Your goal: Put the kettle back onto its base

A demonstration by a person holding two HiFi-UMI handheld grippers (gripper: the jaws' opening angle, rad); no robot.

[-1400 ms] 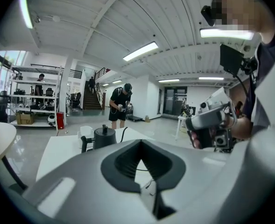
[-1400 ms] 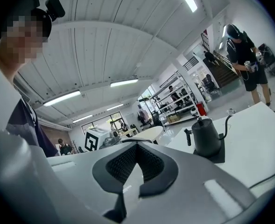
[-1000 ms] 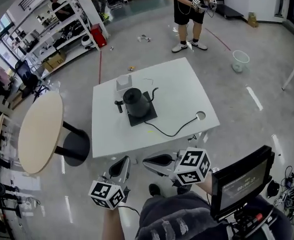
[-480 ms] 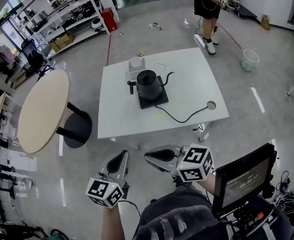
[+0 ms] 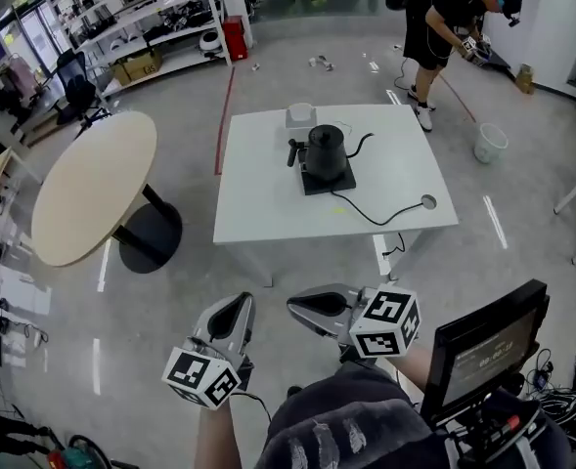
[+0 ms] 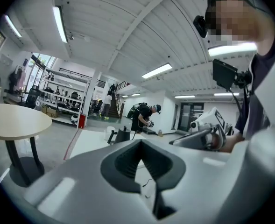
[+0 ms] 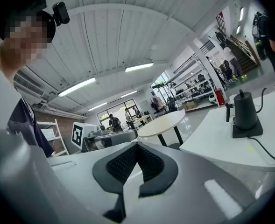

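White table point(image 5: 268, 193): kettle point(image 5: 327, 150) on base point(image 5: 342, 182), well beyond left hand-held gripper point(image 5: 239, 311).

The head view is looking steeply down from above the person point(image 5: 356, 433), well back from the white table point(image 5: 258, 203). Both gripper views are looking nearly level from low down, the left one catching the right gripper point(image 6: 172, 143), the right one the left gripper point(image 7: 133, 133). All are sharing the far kettle point(image 5: 326, 150).

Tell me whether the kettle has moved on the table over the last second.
No. The kettle still sits on its base beside the white box at the white table's far side; only the camera's view has shifted.
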